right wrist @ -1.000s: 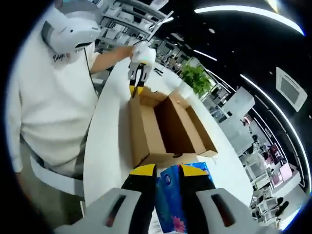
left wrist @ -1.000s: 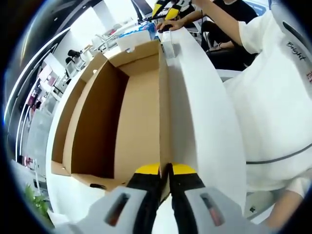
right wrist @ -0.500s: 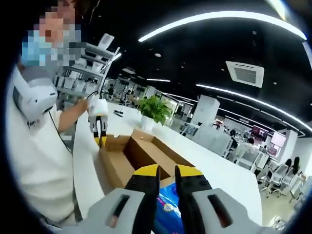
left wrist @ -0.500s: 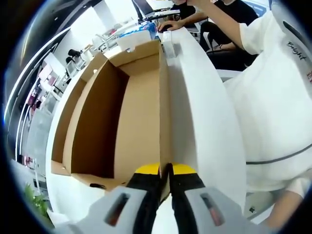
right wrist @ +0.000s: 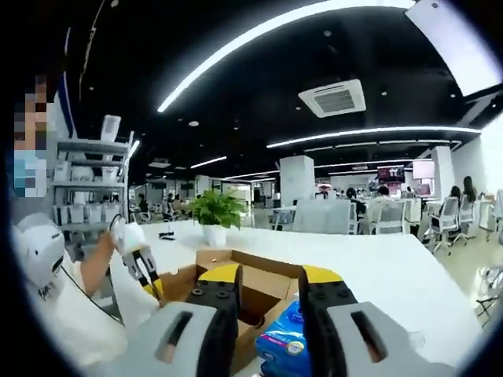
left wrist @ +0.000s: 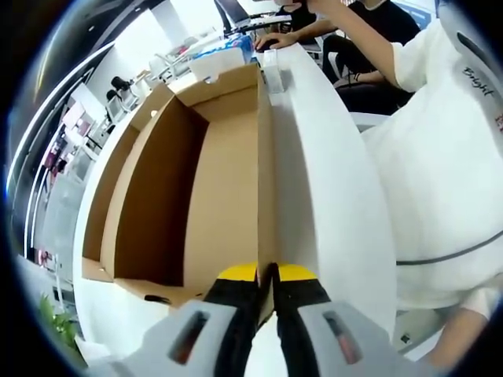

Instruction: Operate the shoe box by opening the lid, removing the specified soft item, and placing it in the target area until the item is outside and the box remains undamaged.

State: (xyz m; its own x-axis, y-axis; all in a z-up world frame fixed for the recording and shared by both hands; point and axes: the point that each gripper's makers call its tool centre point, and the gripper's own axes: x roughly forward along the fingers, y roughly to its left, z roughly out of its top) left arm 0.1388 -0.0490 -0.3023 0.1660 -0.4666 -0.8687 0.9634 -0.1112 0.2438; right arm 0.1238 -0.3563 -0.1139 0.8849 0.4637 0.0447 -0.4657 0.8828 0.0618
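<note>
While the left gripper (left wrist: 266, 275) stays clamped on the near wall of the open box (left wrist: 196, 173) at the worktop's (left wrist: 330, 196) edge, the right gripper (right wrist: 267, 279), jaws closed on the blue soft pack (right wrist: 287, 342), has risen and levelled. The pack now hangs outside the box; placement remains. Beyond, a plant (right wrist: 212, 212).

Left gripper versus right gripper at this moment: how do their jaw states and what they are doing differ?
The left gripper has its jaws shut on the near wall of the open cardboard box; the right gripper stands with jaws apart, the blue soft pack between them, though contact is unclear. The left gripper sits low at the box rim; the right gripper is above the white table. Both have yellow-tipped black jaws.
</note>
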